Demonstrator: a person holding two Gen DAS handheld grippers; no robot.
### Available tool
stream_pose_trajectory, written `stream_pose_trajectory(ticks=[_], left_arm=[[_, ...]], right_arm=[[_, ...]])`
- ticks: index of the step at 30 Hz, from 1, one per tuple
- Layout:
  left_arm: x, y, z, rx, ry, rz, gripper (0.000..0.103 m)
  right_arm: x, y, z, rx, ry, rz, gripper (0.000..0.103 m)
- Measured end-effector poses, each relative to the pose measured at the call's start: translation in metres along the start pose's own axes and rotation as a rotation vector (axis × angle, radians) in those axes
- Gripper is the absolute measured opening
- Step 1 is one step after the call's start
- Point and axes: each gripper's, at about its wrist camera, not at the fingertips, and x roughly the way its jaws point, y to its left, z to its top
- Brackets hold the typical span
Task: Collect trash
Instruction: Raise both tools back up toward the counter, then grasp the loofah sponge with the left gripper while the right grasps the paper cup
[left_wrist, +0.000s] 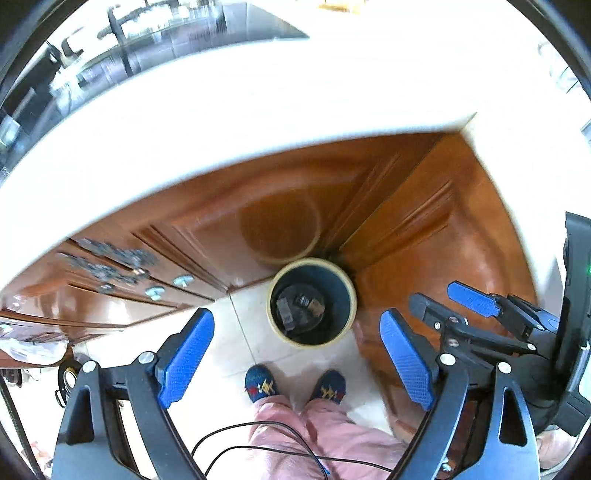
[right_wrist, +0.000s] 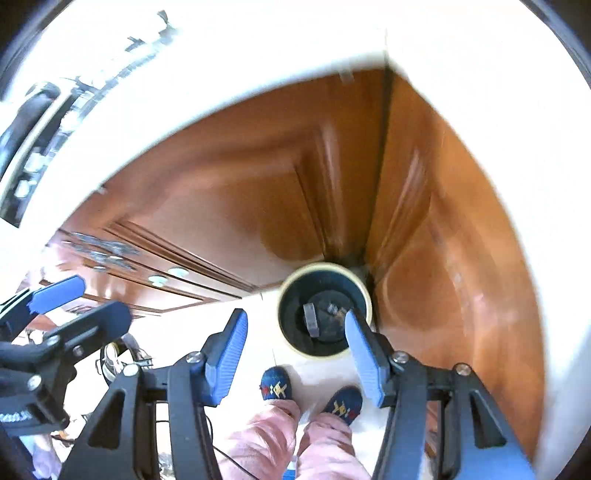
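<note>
Left gripper (left_wrist: 297, 363) wide open, empty, right gripper (right_wrist: 293, 354) likewise, above trash bin (left_wrist: 312, 302).

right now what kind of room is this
Most likely a home kitchen: a white countertop over wooden cabinets with drawer knobs, and a trash bin in the corner on tile floor.

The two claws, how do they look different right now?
The left claw has its blue pads spread wider than the right claw. The right claw's pad overlaps the trash bin in its view; the left claw's pads frame it. Both are open, empty, pointing down.
</note>
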Motion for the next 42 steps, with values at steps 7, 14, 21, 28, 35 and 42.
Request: stream_pose_trajectory(ticks=[7,14,21,28,35,42], left_arm=[[-0.085,-0.019,0.024,0.009,-0.152,0.007,0.093],[-0.139,-0.038,0.054,0.007,-0.263,0.008,0.093],[-0.162,-0.054,0.075,0.011,-0.331,0.021,0.093],[-0.169,-0.055,0.127,0.035,-0.357,0.023,0.093],[-0.137,-0.033,0.203,0.036,-0.322,-0.018,0.093],[-0.078,-0.002,0.283,0.035,-0.234,-0.057,0.093]], right_arm=[[-0.092,0.017,0.025,-0.117,-0.162,0.000,0.055],[-0.152,0.014,0.051,-0.192,-0.316,0.003,0.055],[-0.189,0.004,0.087,-0.210,-0.388,-0.018,0.055],[-0.186,-0.014,0.139,-0.208,-0.400,-0.075,0.055],[-0.159,-0.032,0.202,-0.121,-0.356,-0.111,0.055],[-0.110,-0.054,0.265,-0.008,-0.297,-0.125,0.055]])
